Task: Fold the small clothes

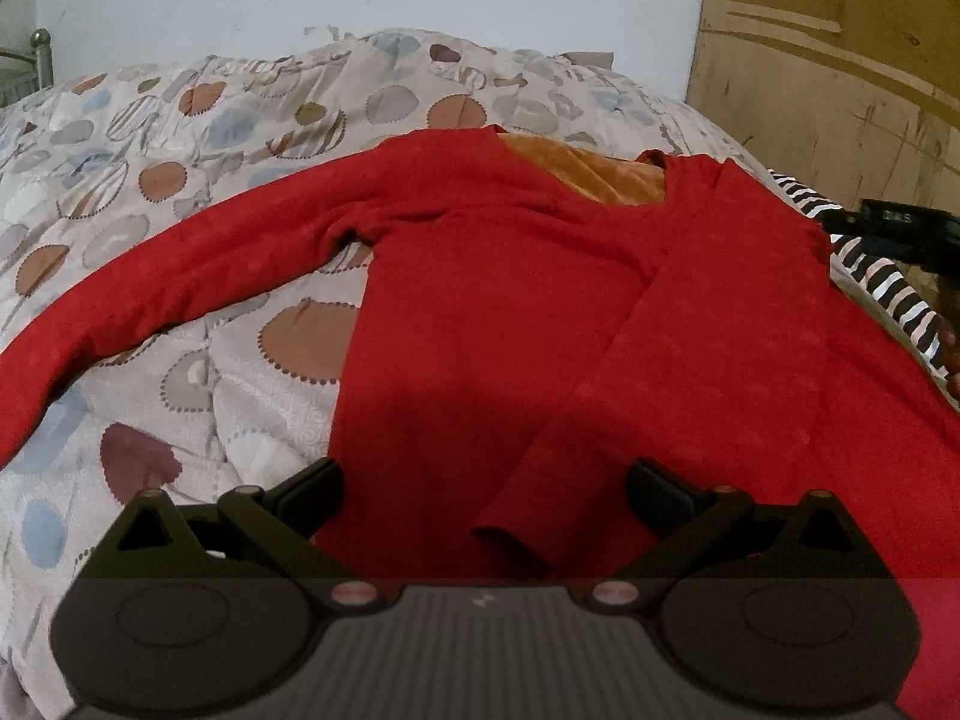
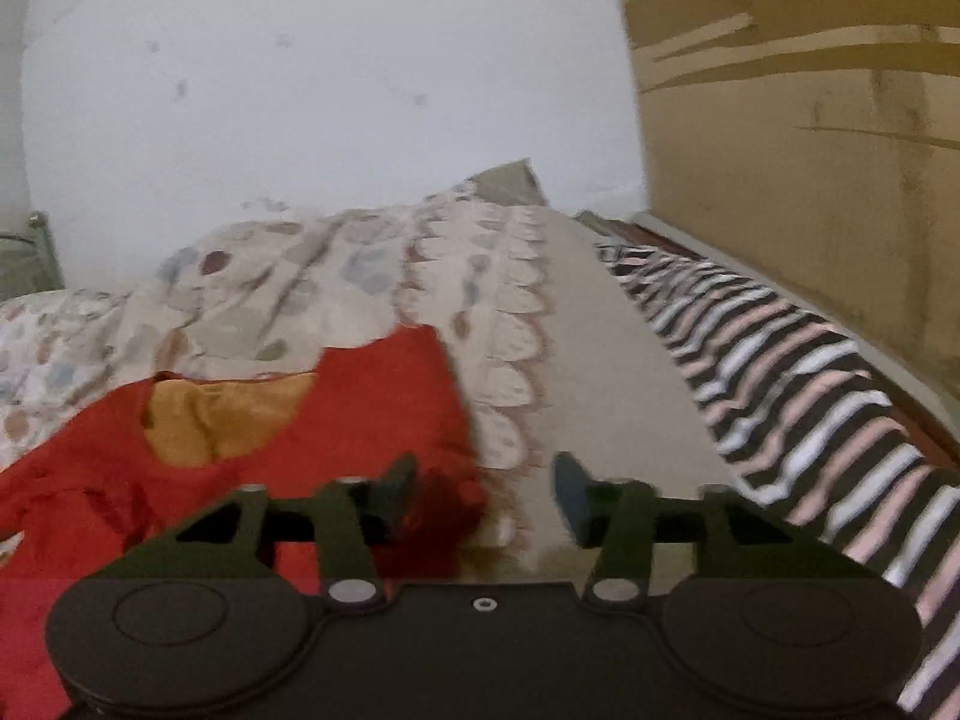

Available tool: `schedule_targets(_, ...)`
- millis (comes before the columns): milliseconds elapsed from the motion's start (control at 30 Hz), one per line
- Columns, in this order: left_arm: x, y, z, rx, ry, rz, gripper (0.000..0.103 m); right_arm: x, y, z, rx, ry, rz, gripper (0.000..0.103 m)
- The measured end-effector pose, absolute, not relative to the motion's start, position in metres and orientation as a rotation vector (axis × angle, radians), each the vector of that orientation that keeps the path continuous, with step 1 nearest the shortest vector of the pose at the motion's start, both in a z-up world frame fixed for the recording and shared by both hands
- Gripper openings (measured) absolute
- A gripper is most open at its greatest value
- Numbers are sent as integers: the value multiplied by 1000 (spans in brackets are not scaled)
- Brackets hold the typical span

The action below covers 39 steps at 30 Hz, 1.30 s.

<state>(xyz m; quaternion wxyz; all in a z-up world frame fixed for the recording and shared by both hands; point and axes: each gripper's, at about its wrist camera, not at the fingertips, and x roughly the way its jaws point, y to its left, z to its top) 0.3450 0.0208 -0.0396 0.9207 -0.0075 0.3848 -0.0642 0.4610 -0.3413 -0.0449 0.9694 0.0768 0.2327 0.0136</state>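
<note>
Bed covered by beige quilted comforter (image 1: 198, 180) printed with brown, blue and grey circles, scalloped edge on its right side. Red long-sleeved top with orange lining (image 1: 492, 300) lies flat on it, one sleeve folded across the body. Black, white and pink striped fabric (image 2: 798, 396) along the bed's right edge, beside the wall.

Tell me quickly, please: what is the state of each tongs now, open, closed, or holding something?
Left tongs: open, holding nothing, above the red top.
Right tongs: open, holding nothing, at the red top's edge.
</note>
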Motion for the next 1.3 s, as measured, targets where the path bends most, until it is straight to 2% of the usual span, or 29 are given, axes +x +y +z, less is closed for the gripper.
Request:
schedule_targets(67,345,21,-39,-21,791,-132,103,468,-333,-46,126,486,31,68)
schedule_targets(167,345,23,-38,-42,790,-130,103,489,-328,-55,114,570,0,21)
schedule_targets(333,345,27,-33,-84,767,-143,103,487,-342,-45,213,522,-48,16)
schedule_targets(433,350,21,-41,-33,812,-125,103,494,-346,-60,228,589,-72,17)
schedule_targets(533,350,18,-44,4,810,-116,103,493,-342,-60,199,581,-79,21)
schedule_targets(600,350,19,-41,-7,813,-116,103,491,-339,-55,165,576,-97,34)
schedule_targets(667,349,24,-37,-35,807,-114,103,487,-337,-49,128,563,-108,41)
schedule_targets(733,348,34,-29,-84,778,-95,103,479,-333,-40,89,541,-109,59)
schedule_targets(767,347,42,-24,-121,761,-80,103,474,-330,-37,70,526,-106,74)
schedule_targets(800,346,52,-17,-170,739,-64,103,467,-326,-33,54,507,-101,82)
schedule_targets(867,343,70,-7,-239,690,-36,103,455,-321,-25,58,482,-78,88)
schedule_targets(967,344,101,0,-282,654,77,103,437,-309,-16,112,471,-23,103)
schedule_targets(1300,340,208,-13,-545,693,381,103,371,-219,-8,42,455,248,102)
